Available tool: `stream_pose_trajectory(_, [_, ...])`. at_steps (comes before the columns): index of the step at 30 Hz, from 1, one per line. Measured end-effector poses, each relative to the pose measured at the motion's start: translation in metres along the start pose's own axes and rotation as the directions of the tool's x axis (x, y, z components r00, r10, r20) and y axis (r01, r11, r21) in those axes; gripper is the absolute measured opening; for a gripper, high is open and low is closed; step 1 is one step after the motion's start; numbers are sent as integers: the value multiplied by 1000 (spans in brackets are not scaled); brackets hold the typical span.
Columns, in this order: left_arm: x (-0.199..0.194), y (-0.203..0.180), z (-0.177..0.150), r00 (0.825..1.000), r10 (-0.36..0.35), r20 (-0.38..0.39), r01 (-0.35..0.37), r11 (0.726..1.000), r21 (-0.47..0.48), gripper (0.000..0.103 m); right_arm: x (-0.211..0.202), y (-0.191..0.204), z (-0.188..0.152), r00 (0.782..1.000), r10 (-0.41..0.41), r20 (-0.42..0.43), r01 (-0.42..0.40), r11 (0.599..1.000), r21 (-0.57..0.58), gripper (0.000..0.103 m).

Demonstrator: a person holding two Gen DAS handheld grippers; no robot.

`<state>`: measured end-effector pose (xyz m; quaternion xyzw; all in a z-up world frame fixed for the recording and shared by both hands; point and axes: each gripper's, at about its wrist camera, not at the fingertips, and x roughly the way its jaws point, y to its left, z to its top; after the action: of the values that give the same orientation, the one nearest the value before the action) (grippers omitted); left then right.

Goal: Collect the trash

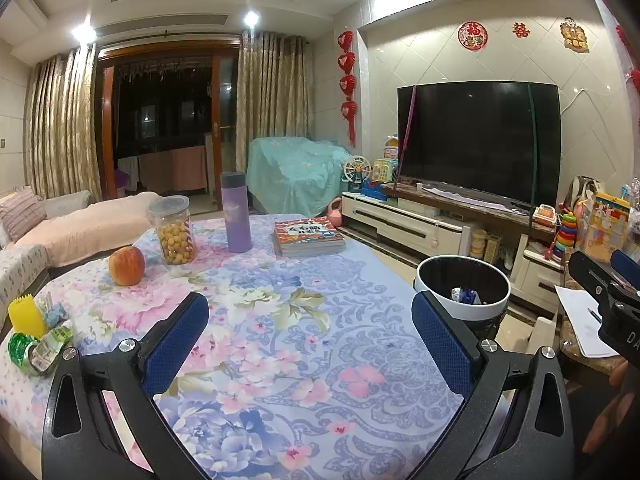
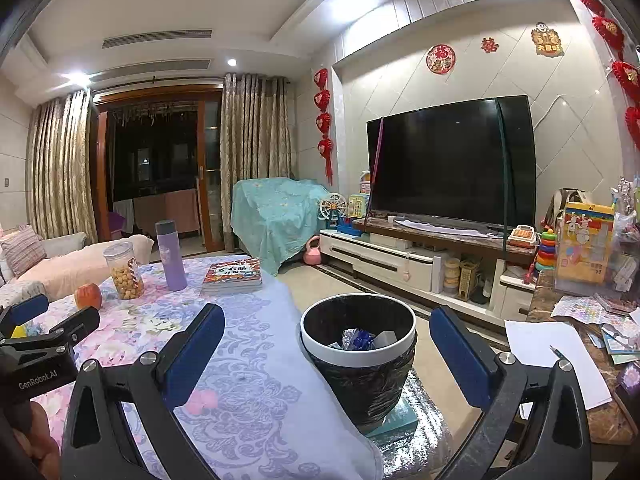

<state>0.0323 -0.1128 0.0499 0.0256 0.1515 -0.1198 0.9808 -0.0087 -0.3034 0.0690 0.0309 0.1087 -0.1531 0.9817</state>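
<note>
Both my tongs spread wide, pinching nothing: left tongs [image 1: 310, 344] over the floral desk [image 1: 280, 320], right tongs [image 2: 328, 354] facing one upright trash bin [image 2: 358, 354] just beyond, wrappers [image 2: 360, 339] inside. Green wrapper trash [image 1: 38, 346] far left of left tongs. Beyond: one apple [image 1: 127, 265], one jar [image 1: 174, 230], one bottle [image 1: 237, 212].

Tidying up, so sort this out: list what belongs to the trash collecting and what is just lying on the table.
Belongs to the job:
green wrappers at the table's left edge
trash bin, some trash already inside
left hand-held gripper, open
right hand-held gripper, open

Just lying about:
apple
snack jar
purple bottle
books
</note>
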Motion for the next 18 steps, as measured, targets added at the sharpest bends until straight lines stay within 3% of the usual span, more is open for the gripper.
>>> stream_pose_trajectory(18, [0, 0, 0, 1000, -1, -3, 1, 1000, 2, 103, -1, 3, -3, 1000, 3, -2, -4, 1000, -3, 103])
